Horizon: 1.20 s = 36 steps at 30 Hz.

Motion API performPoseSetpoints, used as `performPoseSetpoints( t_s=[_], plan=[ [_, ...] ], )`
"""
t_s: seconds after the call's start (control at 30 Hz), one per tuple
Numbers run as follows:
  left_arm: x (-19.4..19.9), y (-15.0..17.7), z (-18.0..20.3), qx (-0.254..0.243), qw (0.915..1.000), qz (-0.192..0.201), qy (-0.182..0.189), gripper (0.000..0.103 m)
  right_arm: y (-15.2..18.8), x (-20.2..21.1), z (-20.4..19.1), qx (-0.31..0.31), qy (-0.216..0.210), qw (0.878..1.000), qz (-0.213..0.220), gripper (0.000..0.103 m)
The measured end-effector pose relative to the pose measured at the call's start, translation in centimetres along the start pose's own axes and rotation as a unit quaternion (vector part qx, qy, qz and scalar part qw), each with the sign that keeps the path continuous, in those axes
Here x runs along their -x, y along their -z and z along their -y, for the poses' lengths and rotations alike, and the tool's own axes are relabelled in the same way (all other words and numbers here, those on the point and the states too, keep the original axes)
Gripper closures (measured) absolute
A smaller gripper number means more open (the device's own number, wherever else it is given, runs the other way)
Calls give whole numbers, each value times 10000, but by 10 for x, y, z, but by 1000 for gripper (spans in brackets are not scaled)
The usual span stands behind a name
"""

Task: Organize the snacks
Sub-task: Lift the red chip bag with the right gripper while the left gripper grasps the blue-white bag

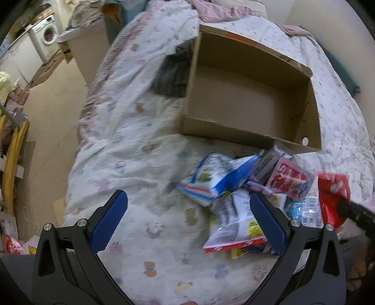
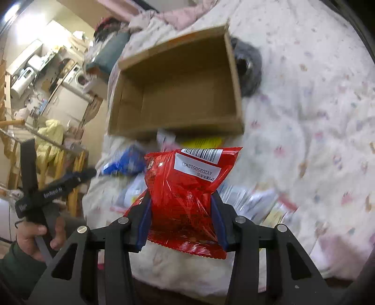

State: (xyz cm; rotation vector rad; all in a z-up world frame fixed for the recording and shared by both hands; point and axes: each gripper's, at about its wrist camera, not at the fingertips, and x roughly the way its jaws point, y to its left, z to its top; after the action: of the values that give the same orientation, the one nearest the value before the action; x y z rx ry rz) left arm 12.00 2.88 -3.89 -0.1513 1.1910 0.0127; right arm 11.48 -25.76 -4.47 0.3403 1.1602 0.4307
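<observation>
An open, empty cardboard box (image 1: 253, 101) lies on the bed; it also shows in the right wrist view (image 2: 178, 98). A pile of snack packets (image 1: 234, 187) lies in front of it, with a blue-and-white bag (image 1: 218, 178) on top. My left gripper (image 1: 187, 213) is open and empty, just left of the pile. My right gripper (image 2: 181, 201) is shut on a red snack bag (image 2: 187, 187) and holds it above the pile; the bag shows at the right edge of the left wrist view (image 1: 332, 197).
The bed has a white patterned quilt (image 1: 131, 150). A dark grey cloth (image 1: 173, 72) lies beside the box. The floor (image 1: 51, 112) and a washing machine (image 1: 46, 35) are to the left. Pink bedding (image 1: 218, 9) is behind the box.
</observation>
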Motion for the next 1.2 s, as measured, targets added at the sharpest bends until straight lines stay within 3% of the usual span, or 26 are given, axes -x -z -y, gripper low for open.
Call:
performPoseSetpoints(
  t_s=[0.23, 0.33, 0.4, 0.47, 0.63, 0.8, 1.03, 1.2],
  plan=[
    [-44, -19, 31, -367, 9979, -516, 133, 0, -10, -13, 18, -233, -177, 9991, 323, 55],
    [-59, -19, 32, -394, 9978, -530, 106, 4, -11, -19, 19, -229, -73, 9993, 284, 55],
    [-69, -18, 34, -472, 9969, -622, 25, 29, -13, -17, 20, -174, -69, 9994, 288, 55],
    [-74, -16, 31, -305, 9960, -799, 243, 41, -13, -19, 20, -158, -43, 9995, 270, 55],
    [-71, -14, 24, -160, 9950, -868, 461, 53, -16, -23, 22, -228, -87, 9994, 229, 55],
    [-56, -12, 8, 13, 9964, -703, 477, 59, -16, -26, 21, -226, -137, 9995, 176, 55],
    [-26, 2, -7, 141, 9979, -466, 423, 60, -9, -19, 12, -126, -195, 9993, 280, 55],
    [5, 4, -4, 16, 9997, 22, 239, 60, -10, -8, 3, -82, -321, 9985, 434, 55]
  ],
)
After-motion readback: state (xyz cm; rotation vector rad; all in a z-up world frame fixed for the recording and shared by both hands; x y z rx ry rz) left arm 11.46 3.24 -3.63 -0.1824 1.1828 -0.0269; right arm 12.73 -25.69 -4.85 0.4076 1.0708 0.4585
